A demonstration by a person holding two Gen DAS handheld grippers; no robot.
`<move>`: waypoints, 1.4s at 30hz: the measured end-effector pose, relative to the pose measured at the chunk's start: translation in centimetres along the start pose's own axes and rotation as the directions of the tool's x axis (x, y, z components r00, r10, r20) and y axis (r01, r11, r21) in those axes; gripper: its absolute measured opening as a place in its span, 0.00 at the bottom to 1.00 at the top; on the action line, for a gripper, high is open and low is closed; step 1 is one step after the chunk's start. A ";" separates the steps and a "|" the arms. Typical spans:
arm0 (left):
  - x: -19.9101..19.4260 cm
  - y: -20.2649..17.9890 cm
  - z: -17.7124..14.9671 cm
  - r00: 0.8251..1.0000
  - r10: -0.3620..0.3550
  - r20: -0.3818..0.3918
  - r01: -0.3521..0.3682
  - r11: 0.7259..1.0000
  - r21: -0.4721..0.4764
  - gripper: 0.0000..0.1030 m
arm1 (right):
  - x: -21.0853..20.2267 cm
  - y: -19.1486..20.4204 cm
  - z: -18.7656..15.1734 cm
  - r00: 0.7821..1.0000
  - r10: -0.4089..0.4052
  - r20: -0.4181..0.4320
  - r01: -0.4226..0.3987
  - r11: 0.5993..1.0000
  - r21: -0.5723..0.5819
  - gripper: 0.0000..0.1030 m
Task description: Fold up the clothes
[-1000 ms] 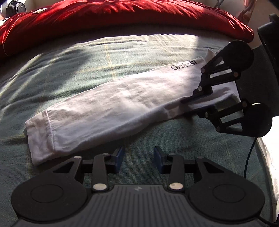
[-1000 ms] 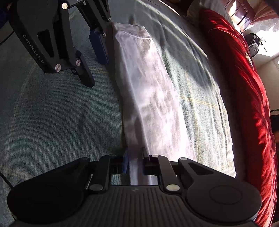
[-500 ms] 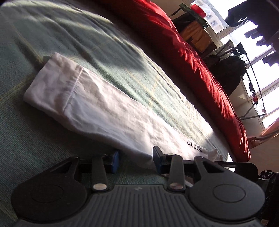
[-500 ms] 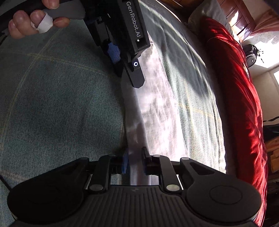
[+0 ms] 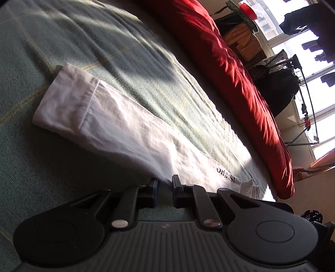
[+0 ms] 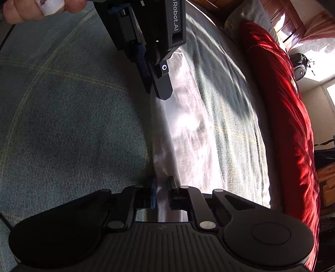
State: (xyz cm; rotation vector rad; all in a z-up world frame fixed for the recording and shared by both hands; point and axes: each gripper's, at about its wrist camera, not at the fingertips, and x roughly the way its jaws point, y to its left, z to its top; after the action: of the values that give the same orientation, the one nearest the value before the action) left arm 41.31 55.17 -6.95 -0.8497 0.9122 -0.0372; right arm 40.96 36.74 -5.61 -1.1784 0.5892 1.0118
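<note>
A long white garment (image 5: 125,125), folded into a narrow strip with black lettering near one end, lies on the green checked bedspread (image 5: 104,41). My left gripper (image 5: 164,183) is at the strip's near edge, jaws closing, with the cloth's edge pinched between the pads. In the right wrist view the same garment (image 6: 188,129) runs away from me, and the left gripper (image 6: 160,92) comes down on its left edge farther along. My right gripper (image 6: 161,188) is shut on the near end of the strip, cloth bunched between its pads.
A red duvet (image 5: 240,73) (image 6: 282,104) lies along the far side of the bed. Dark bags (image 5: 276,90) and a window stand beyond it. A hand with a bandaged finger (image 6: 31,8) holds the left gripper. Bare bedspread (image 6: 62,125) spreads to the left of the garment.
The left gripper has rolled over and come in to the garment's edge, and its jaws have narrowed onto the cloth. The right gripper has stayed on its end of the strip.
</note>
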 end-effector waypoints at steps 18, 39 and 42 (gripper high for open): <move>-1.5 -3.4 -1.0 0.978 0.207 -0.029 -0.183 0.917 0.355 0.11 | -1.7 0.0 -0.9 0.999 0.025 0.042 -0.027 0.999 0.034 0.32; -2.7 -3.7 -0.7 0.975 0.223 -0.021 -0.197 0.898 0.394 0.12 | -2.8 -1.2 0.1 0.994 -0.035 0.108 0.038 0.999 -0.023 0.33; -2.7 -4.2 -0.2 0.978 0.210 -0.005 -0.190 0.893 0.409 0.15 | -2.6 -0.4 -0.4 0.996 0.034 0.076 -0.032 0.999 -0.037 0.26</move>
State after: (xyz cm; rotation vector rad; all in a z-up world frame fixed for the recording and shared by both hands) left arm 40.73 53.14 -2.42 -0.3650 0.9904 -0.0670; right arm 40.19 35.49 -3.42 -1.1587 0.5334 1.0947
